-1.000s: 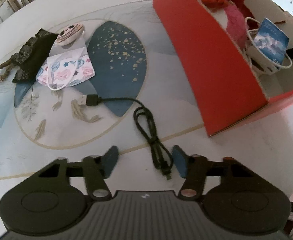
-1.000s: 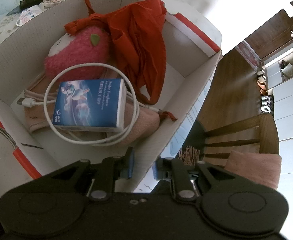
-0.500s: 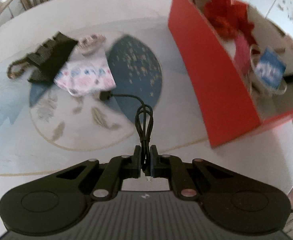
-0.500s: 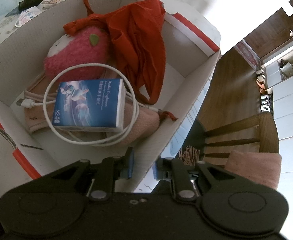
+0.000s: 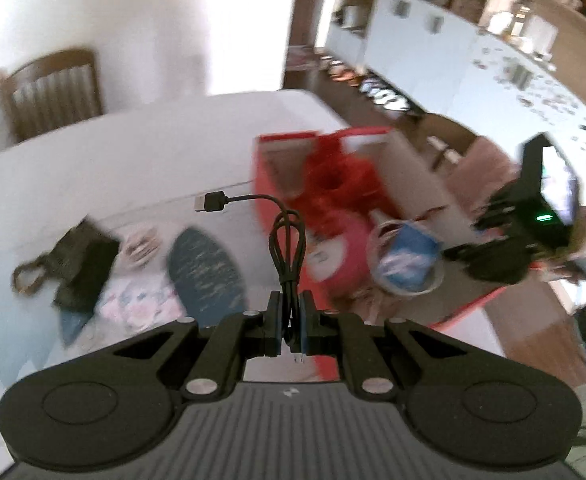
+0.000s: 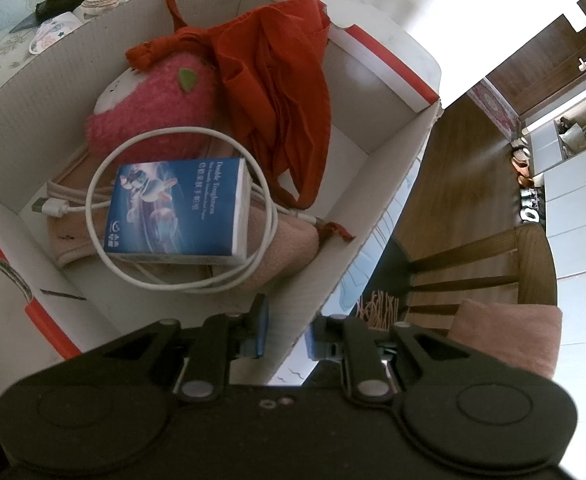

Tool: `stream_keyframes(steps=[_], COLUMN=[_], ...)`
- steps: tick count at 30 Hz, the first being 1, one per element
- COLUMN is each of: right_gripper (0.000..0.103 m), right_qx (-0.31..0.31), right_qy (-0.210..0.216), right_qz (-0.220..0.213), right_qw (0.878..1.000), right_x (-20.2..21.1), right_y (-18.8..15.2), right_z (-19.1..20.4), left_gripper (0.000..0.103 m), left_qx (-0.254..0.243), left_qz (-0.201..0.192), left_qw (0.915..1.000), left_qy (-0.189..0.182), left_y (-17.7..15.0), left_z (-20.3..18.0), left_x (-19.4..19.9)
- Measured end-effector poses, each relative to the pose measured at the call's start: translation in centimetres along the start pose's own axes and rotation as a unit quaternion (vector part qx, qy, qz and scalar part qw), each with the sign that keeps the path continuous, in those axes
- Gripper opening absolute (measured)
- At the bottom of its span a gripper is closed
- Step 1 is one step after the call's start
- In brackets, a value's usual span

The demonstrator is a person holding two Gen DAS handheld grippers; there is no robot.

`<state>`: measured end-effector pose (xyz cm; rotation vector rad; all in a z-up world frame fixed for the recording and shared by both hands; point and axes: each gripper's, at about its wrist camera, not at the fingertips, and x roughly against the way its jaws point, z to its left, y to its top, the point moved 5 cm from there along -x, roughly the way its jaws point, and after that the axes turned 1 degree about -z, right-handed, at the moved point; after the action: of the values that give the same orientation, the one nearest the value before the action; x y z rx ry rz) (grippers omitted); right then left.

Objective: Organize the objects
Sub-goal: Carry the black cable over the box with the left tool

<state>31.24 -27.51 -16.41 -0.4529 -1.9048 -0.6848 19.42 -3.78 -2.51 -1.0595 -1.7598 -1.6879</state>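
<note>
My left gripper [image 5: 290, 320] is shut on a black USB cable [image 5: 287, 248], which hangs clear of the table with its plug [image 5: 211, 202] sticking out to the left. Beyond it stands the red cardboard box [image 5: 269, 184]. In the right wrist view the box [image 6: 381, 60] holds a pink plush [image 6: 153, 108], a red cloth [image 6: 285, 92], a blue tissue pack [image 6: 177, 208] and a white cable [image 6: 261, 248]. My right gripper [image 6: 287, 336] straddles the box's near wall, one blue pad on each side, shut on it.
A dark pouch [image 5: 81, 268], a patterned mask [image 5: 133, 304] and a small round item [image 6: 99, 2] lie on the table left of the box. A wooden chair [image 5: 53, 92] stands at the far side, another chair [image 6: 473, 272] beside the box corner over wooden floor.
The left gripper closed on the black cable, lifted it off the table and tilted up toward the box. The right gripper and box have not moved.
</note>
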Motion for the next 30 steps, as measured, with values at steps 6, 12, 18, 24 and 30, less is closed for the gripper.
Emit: stream_keyframes(steps=[6, 12, 18, 24, 30], right_gripper=[0.017, 0.017, 0.017, 0.017, 0.017], right_qx=[-0.004, -0.004, -0.002, -0.001, -0.001], right_qy=[0.000, -0.002, 0.000, 0.001, 0.001], right_qz=[-0.001, 0.000, 0.000, 0.000, 0.000], right_qw=[1.000, 1.000, 1.000, 1.000, 1.000], right_x=[0.0, 0.0, 0.0, 0.0, 0.0], right_y=[0.0, -0.1, 0.0, 0.0, 0.0], right_z=[-0.1, -0.1, -0.2, -0.2, -0.2], left_gripper=[0.007, 0.007, 0.007, 0.007, 0.007], left_qx=[-0.061, -0.101, -0.128, -0.138, -0.148], left_qz=[-0.001, 0.005, 0.023, 0.050, 0.067], left_qw=[0.9975, 0.9933, 0.9887, 0.9864, 0.9837], left_qy=[-0.036, -0.057, -0.075, -0.074, -0.077], left_y=[1.5, 2.3, 2.0, 1.5, 1.3], left_z=[-4.4, -6.9, -8.8, -9.2, -9.8], left_x=[-0.9, -3.5, -6.6, -9.6, -11.8])
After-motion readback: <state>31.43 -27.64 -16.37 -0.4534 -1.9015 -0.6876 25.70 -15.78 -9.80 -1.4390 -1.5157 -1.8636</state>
